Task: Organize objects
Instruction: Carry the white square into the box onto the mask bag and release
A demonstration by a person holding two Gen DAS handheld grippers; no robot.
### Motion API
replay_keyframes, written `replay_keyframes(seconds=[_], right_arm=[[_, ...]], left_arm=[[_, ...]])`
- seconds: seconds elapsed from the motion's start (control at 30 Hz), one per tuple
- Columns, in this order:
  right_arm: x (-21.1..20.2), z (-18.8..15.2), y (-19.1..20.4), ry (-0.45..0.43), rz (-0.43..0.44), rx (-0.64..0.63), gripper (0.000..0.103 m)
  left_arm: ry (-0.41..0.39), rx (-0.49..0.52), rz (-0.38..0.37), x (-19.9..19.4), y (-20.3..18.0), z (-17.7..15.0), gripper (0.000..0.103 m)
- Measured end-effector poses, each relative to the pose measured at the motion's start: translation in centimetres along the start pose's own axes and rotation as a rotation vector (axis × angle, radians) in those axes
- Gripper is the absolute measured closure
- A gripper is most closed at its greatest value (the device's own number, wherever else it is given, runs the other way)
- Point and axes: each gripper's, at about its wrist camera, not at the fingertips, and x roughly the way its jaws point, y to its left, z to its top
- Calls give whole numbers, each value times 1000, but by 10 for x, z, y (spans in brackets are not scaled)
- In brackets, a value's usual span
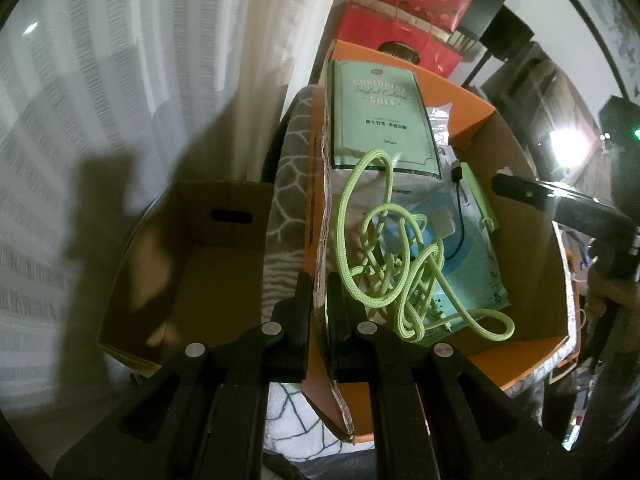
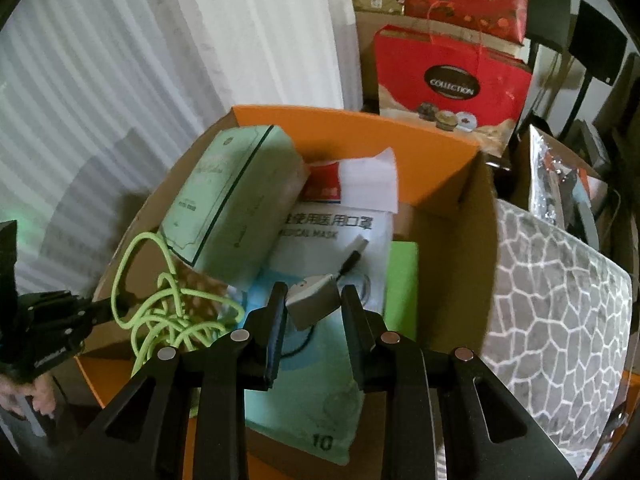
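1. Cardboard box with orange outer faces sits in front of both tongs; its inside is brown.
2. Left gripper is closed almost fully on the near left wall of this box, one finger outside the wall and one finger inside, so the torn cardboard edge stands between the pads.
3. Right gripper is partly open and its two fingers press on a small grey charger block, which it holds above the contents of the box.
4. A black cable with a USB plug leaves the charger block and points away from the right tongs, over a white medical mask pack.
5. Just ahead of the left tongs, inside the box, lies a tangled lime green rope; in the right wrist view the same rope is to the left of the right fingers.
6. Farther ahead of the left tongs, a mint green tissue pack leans against the far left part of the box.
7. Under the right tongs there is a light blue packet with the number 10 printed on it.
8. To the left of the left tongs, outside the orange box, stands a second, plain brown box, and a grey patterned cushion is between the two boxes.
9. Beyond the box, far from both tongs, a red gift bag stands beside a white curtain.
10. The right tongs appear at the right edge of the left wrist view, over the right side of the box.
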Motion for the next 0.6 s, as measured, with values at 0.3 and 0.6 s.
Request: replay_keyframes(seconds=[0.3,0.6], right_arm=[[37,0,4,87,-34,34,76],[33,-3,2,83,-45,52,73]], left_arm=[[-3,-4,-3,0,-1,0,96],[-3,-3,-2,0,0,-1,96]])
